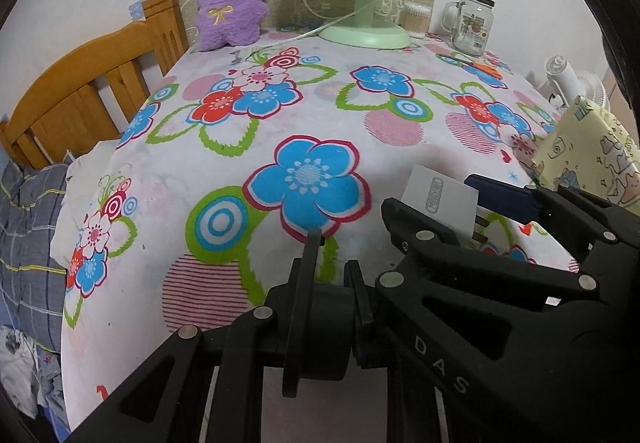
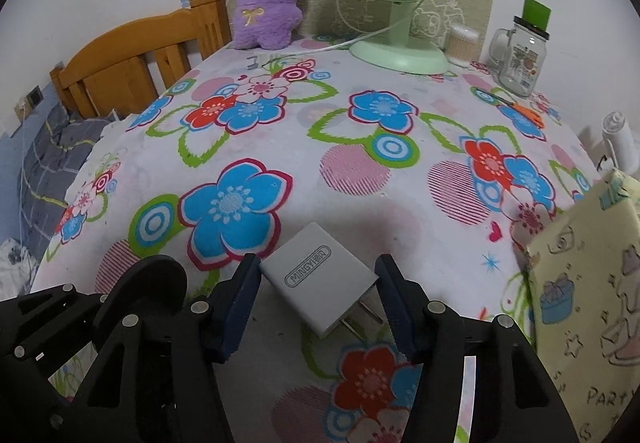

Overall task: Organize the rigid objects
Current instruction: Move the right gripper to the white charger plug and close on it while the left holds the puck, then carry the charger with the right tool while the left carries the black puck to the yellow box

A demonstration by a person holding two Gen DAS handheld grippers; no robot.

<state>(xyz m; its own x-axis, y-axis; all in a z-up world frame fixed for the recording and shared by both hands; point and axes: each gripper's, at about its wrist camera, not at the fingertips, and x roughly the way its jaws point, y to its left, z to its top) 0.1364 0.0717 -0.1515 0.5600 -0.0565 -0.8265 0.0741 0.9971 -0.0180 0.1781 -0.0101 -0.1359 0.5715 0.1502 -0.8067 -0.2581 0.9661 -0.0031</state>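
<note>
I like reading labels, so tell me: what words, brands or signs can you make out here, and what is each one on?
"MINGYI", followed by two characters too small to read: on the white charger lying between the right tongs.
"DAS": raised letters on the right tongs' black arm, left wrist view.
"PART", cut off at the edge: on the yellow cartoon bag.
Glass jar label: too small to read.

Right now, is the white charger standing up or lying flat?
Lying flat. The white charger rests broad side down on the flowered tablecloth, label up, prongs toward the camera, between the right gripper fingers.
</note>
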